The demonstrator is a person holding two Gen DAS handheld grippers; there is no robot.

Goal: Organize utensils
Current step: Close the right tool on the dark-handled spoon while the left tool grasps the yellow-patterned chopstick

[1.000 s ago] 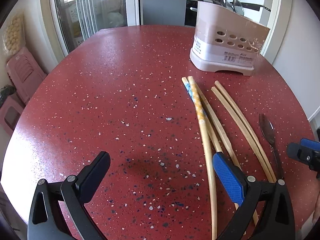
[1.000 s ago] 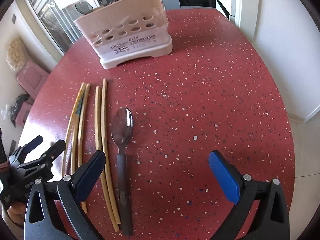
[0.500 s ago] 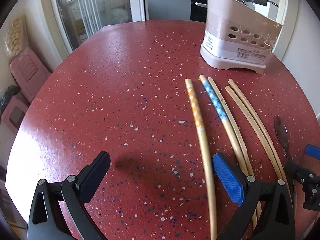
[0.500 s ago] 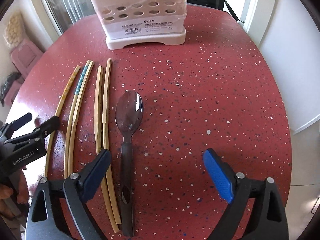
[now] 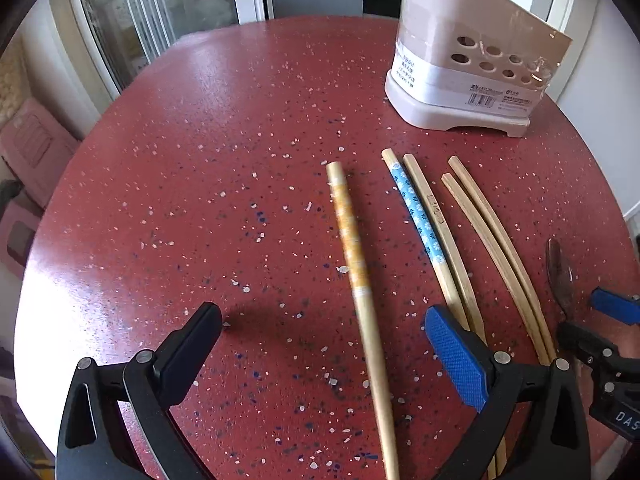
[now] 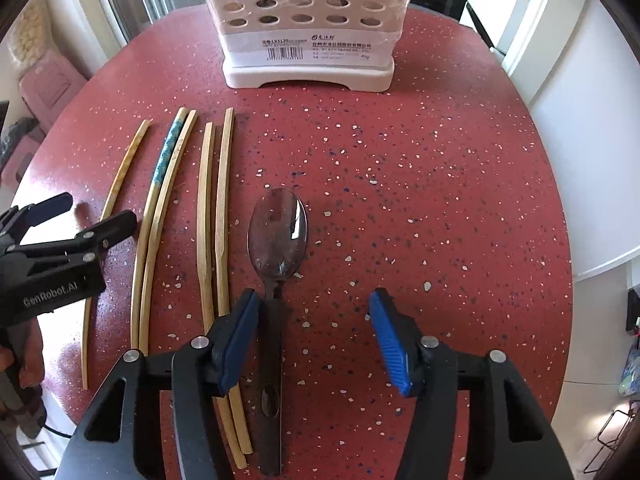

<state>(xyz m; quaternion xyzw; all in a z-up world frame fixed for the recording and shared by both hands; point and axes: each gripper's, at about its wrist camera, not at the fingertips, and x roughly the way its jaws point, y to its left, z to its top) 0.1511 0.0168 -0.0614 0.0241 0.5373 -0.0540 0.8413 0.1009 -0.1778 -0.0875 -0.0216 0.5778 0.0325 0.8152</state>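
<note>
The right gripper (image 6: 314, 338) is spread wide over the spoon (image 6: 276, 248) handle; the left gripper (image 5: 322, 354) gapes astride the orange-patterned chopstick (image 5: 354, 256). Beyond lie four more chopsticks (image 6: 210, 208) on the red table (image 6: 420, 184); farthest stands the pink utensil holder (image 6: 306, 24).

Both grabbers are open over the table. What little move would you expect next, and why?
Probably the right gripper shifts a touch left and closes on the spoon. Its jaws are open, the spoon's dark handle runs just inside the left finger, and nothing is held yet. The left gripper is also open, with the orange chopstick lying between its fingers, so it may close about then too.
</note>
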